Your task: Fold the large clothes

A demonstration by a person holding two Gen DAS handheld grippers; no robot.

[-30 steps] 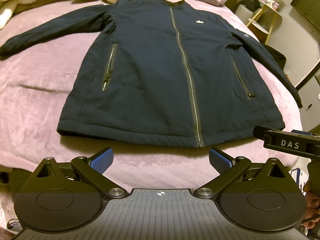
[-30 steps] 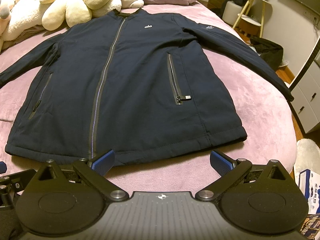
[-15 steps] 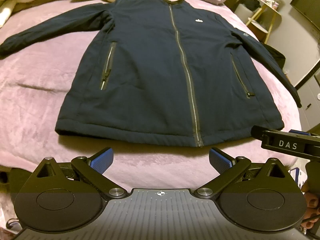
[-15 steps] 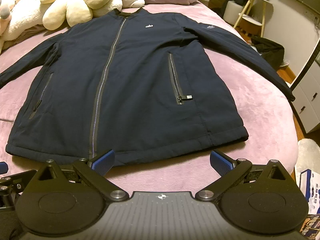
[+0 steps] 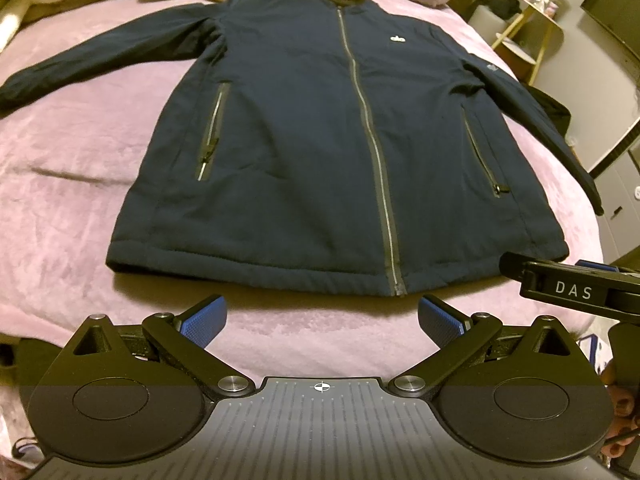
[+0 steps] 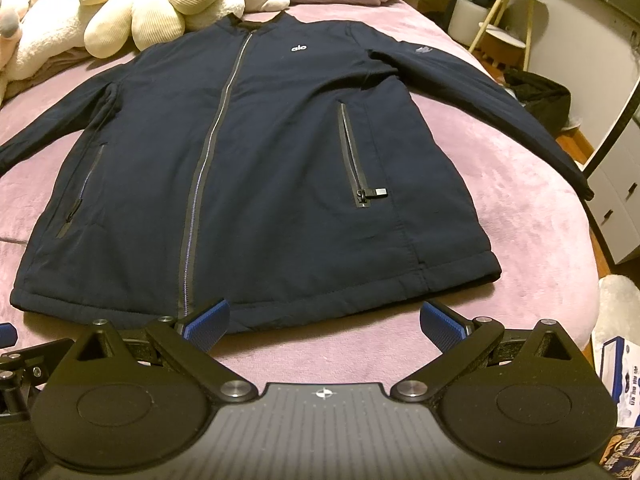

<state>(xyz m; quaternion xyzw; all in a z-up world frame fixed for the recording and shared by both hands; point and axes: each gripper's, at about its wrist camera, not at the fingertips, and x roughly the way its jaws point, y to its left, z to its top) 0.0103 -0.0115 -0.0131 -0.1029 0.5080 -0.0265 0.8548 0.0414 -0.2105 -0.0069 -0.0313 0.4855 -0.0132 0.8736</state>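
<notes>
Jacket (image 5: 320,152) lies flat on the pink bed (image 5: 60,200), front up, zipped, with both sleeves spread out to the sides. Its collar is next to the soft toys (image 6: 140,8). The left gripper (image 5: 322,316) has its fingers spread wide, holding nothing, just short of the hem. The right gripper (image 6: 324,318) is spread wide too, with one blue pad (image 6: 206,318) in front of the hem.

Bed: covered by a pink plush blanket (image 5: 72,184).
Jacket (image 5: 320,140): laid flat, sleeves spread.
Plush toys (image 6: 160,4): piled beyond the collar.
</notes>
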